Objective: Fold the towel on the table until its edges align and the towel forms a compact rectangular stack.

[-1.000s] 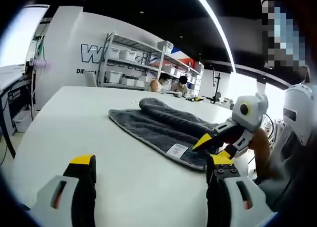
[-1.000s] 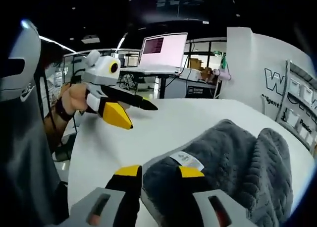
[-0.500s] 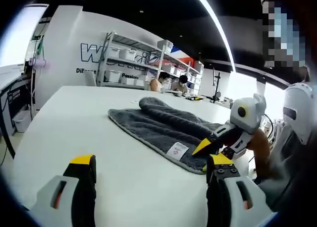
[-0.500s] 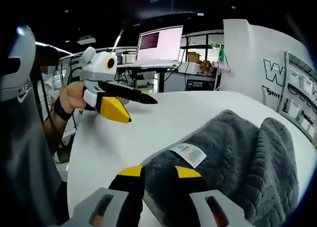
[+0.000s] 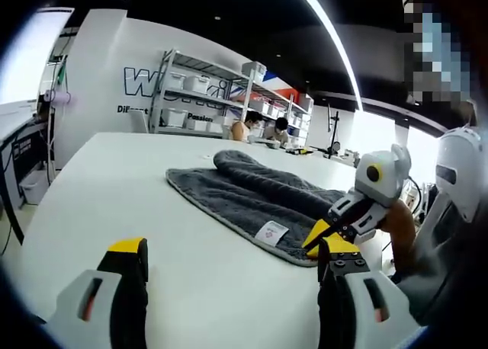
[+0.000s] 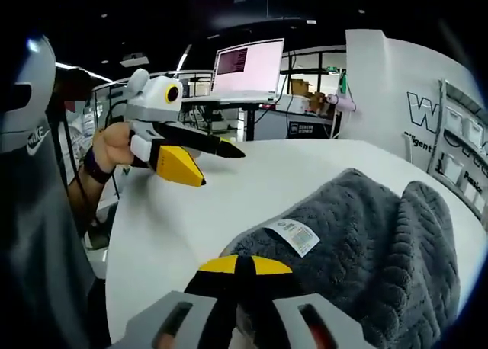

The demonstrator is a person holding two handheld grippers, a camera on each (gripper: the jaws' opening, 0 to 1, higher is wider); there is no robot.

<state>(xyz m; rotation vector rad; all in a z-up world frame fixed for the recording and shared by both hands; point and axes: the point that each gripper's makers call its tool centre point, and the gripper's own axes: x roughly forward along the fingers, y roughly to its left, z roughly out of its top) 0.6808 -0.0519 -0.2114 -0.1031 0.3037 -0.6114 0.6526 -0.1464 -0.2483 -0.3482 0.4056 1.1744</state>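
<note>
A dark grey towel lies on the white table, loosely doubled, with a bulky fold along its far side. Its white tag sits near the closest corner. My left gripper hovers open over bare table, short of the towel. My right gripper comes in from the right, its yellow tips at that near corner. In the right gripper view, the right gripper is shut on the towel at the corner, just below the tag. The left gripper hangs open above the table, held in a hand.
Shelving with white bins stands beyond the table's far end, where people sit. A laptop stands on a raised desk behind the table. The person's body is close on the left of the right gripper view.
The right gripper's jaws, open around the towel's near corner before, have closed on it. The left gripper has stayed open in about the same place.
</note>
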